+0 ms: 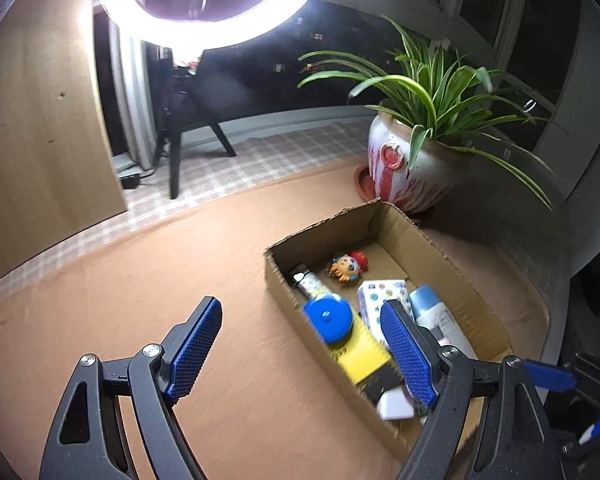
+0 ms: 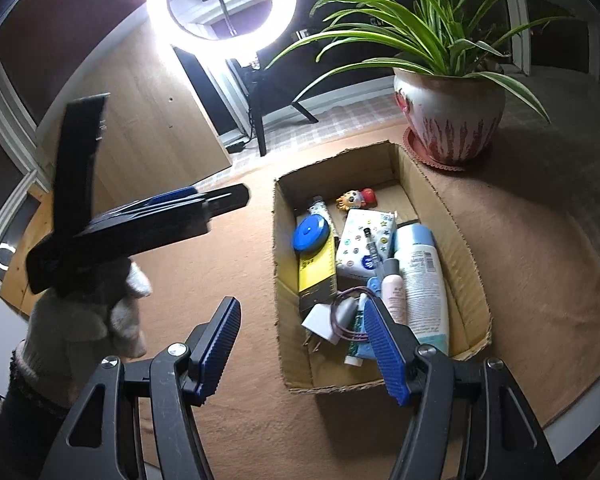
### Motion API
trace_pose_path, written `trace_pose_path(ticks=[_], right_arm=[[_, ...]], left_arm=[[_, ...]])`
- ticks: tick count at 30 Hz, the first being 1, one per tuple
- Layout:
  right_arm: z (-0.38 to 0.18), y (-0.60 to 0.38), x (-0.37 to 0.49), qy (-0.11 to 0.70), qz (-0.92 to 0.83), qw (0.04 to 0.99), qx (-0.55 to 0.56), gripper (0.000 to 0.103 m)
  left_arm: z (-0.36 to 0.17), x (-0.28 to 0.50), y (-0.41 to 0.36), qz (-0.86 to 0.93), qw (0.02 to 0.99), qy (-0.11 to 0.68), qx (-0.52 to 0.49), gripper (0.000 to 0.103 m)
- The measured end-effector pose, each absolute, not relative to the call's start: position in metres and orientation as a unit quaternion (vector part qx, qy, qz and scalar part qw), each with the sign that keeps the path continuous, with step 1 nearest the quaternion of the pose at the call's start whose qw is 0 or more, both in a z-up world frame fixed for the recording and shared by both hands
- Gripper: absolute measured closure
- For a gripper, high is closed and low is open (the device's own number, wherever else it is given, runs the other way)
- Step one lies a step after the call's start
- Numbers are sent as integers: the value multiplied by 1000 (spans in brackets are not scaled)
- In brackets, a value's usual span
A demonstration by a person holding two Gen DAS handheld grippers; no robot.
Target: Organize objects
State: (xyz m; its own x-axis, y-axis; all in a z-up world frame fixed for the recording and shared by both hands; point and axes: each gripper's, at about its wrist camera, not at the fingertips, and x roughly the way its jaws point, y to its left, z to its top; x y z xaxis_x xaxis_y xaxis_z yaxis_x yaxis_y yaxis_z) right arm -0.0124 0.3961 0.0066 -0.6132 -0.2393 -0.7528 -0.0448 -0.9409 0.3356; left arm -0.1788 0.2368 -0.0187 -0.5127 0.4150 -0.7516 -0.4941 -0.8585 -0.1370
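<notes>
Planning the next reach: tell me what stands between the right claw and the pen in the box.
Nothing visible does. The right claw is open and empty over the box's near end. The pen lies on top of the white patterned pack, uncovered, with only the open box below the claw.

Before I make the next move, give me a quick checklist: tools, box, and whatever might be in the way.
1. Left tool carrying nothing: ok, its pads are apart with nothing between them.
2. Right tool carrying nothing: ok, pads apart, nothing gripped.
3. Cardboard box upright and open on the brown cloth: ok.
4. Items gathered inside the box, such as the blue tape measure and white bottle: ok.
5. Loose items left on the cloth: cannot tell, only part of it shows.
6. Potted plant apart from the box: ok.
</notes>
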Motion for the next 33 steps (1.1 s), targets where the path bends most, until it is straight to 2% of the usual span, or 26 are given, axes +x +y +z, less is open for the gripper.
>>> trace_pose_path(ticks=[11,33], right_arm=[[12,341,-8,-128,-889,71,434,43],[4,215,-9,-46,-887,128,442,42]], left_arm=[[-3,-137,153,880,231,24,-414,19],[-20,-50,-19,890,101,-19,-444,19]])
